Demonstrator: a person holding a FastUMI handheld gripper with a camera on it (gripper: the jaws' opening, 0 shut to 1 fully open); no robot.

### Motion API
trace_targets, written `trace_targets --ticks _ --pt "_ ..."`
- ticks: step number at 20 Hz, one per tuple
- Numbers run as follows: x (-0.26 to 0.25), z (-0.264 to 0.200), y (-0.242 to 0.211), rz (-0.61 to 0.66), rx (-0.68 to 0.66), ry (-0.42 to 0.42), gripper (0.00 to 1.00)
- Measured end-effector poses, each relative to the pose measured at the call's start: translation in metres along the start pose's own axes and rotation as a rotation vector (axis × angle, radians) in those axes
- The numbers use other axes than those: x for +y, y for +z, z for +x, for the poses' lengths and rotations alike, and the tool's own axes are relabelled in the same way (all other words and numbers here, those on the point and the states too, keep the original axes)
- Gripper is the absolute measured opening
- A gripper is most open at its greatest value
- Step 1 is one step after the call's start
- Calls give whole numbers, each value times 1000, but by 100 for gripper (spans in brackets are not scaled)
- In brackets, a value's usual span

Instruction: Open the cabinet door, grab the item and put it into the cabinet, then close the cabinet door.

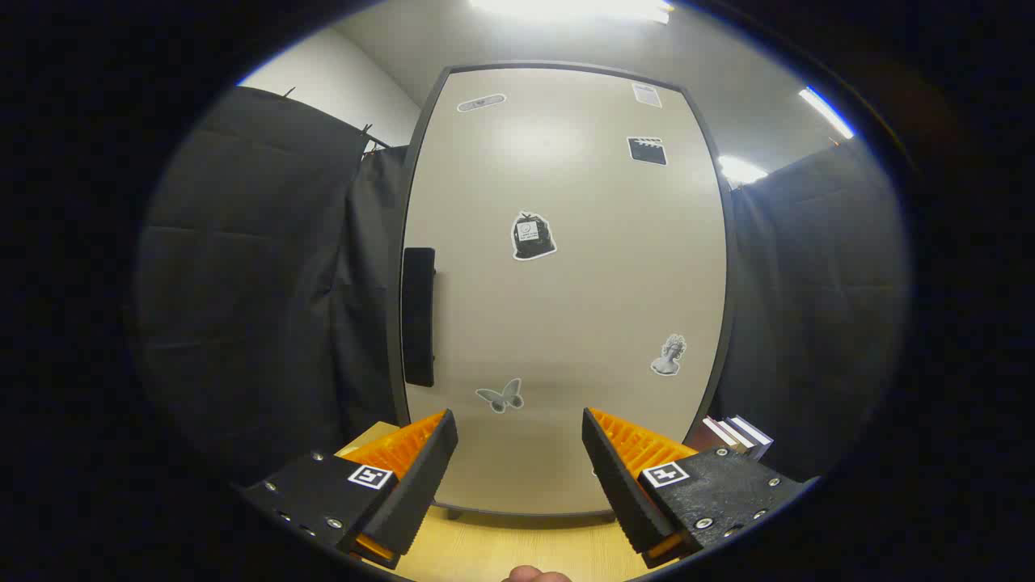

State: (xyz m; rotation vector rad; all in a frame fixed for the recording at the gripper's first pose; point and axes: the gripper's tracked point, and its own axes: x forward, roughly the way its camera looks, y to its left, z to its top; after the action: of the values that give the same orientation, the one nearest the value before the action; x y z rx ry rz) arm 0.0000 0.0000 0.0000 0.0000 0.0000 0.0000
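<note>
1. Straight ahead of the gripper [520, 453] stands the cabinet [566, 267], and its door [582, 323] is flat shut, filling its dark frame.
2. The fingers are spread wide apart with nothing between them; they point at the lower part of the door, short of touching it.
3. The handle [419, 317], a dark upright bar, sits on the door's left edge, above and to the left of the left finger.
4. Judging by this, the task is either at its very start or just finished; a shut door alone can't settle that, and I spot no loose item to grab.
5. Stickers dot the door: a butterfly [500, 395] low down near the fingertips, a bust [669, 356] to the right.
6. Below, a pale wooden table [493, 550] carries the cabinet.
7. To the right of the right finger lie what look like stacked books [740, 434], though they are small and warped here.
8. Black cloth [251, 283] hangs on both sides, white walls and bright ceiling lights [570, 8] above.
</note>
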Motion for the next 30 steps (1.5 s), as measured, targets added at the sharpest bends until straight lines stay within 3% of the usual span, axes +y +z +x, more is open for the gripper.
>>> trace_targets --ticks 22,30 --pt "30 0 -14 -31 19 35 96" --pt "25 -11 -15 29 33 35 96"
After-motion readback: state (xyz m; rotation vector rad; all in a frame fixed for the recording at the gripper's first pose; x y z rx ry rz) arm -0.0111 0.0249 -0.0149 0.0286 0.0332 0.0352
